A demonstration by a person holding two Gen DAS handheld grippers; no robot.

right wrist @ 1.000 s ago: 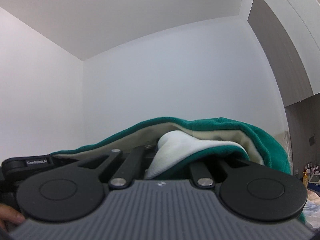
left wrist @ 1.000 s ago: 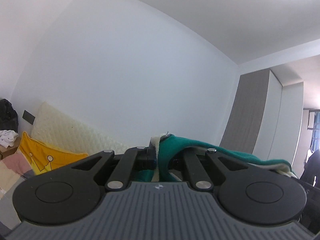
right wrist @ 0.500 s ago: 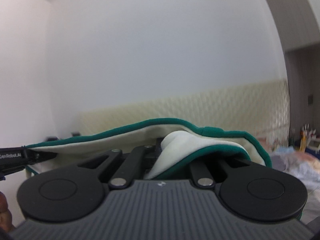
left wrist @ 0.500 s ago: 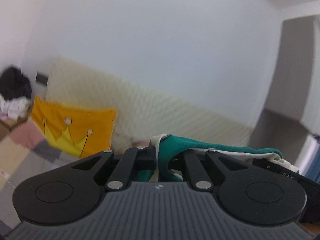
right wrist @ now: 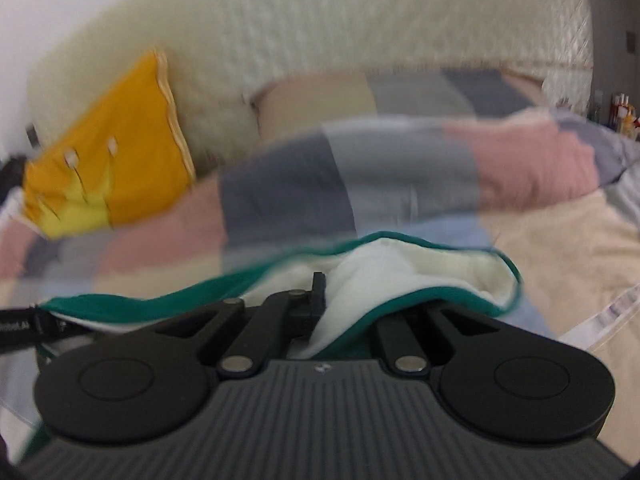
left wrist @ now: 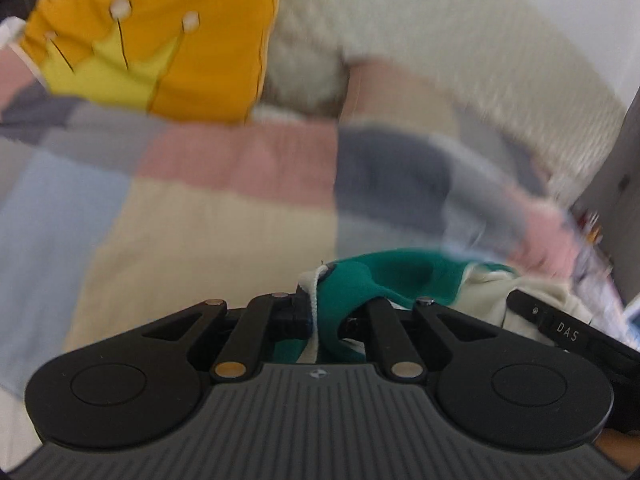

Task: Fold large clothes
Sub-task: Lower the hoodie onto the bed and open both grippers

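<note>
A green garment with cream lining (left wrist: 400, 276) is pinched in my left gripper (left wrist: 324, 312), whose jaws are shut on a fold with a white drawstring. The same garment (right wrist: 420, 268) bunches over my right gripper (right wrist: 326, 308), shut on its cream inner side with the green hem arching around. Both grippers point down at the patchwork bed cover (left wrist: 200, 220). The right gripper's arm (left wrist: 568, 332) shows at the right edge of the left wrist view, and the left gripper (right wrist: 20, 326) at the left edge of the right wrist view. The fingertips are hidden by cloth.
A yellow crown cushion (left wrist: 160, 44) (right wrist: 108, 168) leans against the cream quilted headboard (right wrist: 360, 28). A white fluffy pillow (left wrist: 304, 76) lies beside it. Bottles and small items (right wrist: 620, 112) stand at the far right. A grey wardrobe (left wrist: 624, 200) borders the bed.
Both grippers swung down from facing the wall and ceiling to facing the bed, carrying the green garment with them. The grips have not changed.
</note>
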